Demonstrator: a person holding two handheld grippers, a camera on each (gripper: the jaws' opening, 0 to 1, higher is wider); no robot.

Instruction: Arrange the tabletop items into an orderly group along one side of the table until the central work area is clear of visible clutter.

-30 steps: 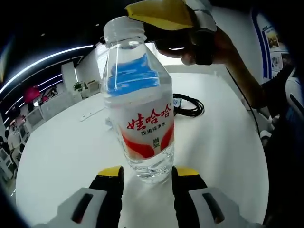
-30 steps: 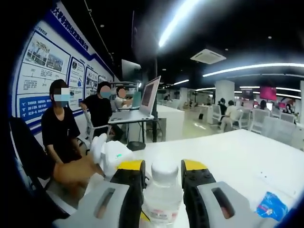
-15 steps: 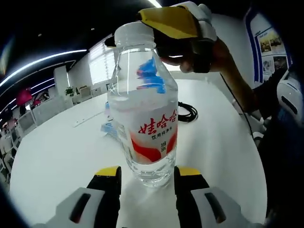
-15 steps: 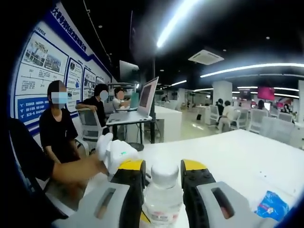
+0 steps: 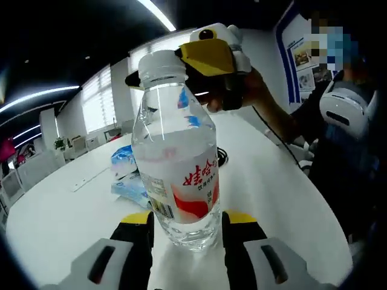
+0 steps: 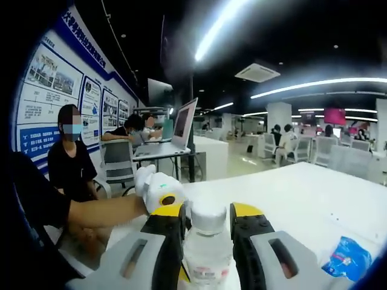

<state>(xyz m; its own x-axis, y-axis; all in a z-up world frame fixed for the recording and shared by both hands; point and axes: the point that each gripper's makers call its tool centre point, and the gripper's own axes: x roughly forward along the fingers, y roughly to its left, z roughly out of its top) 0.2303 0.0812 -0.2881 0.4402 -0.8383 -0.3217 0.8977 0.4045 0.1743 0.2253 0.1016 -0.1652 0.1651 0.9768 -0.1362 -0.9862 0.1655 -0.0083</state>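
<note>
While the clear plastic water bottle (image 5: 179,175) stands upright, the right tool (image 6: 206,219) pinches its cap; the left tool (image 5: 187,219) brackets its base, grip unclear.

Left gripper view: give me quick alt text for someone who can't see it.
A clear water bottle with a red-and-white label stands upright between the left tool's yellow-tipped jaws, while the right tool grips its white cap from above. Behind it on the white table lie a blue packet and a black cable.
</note>
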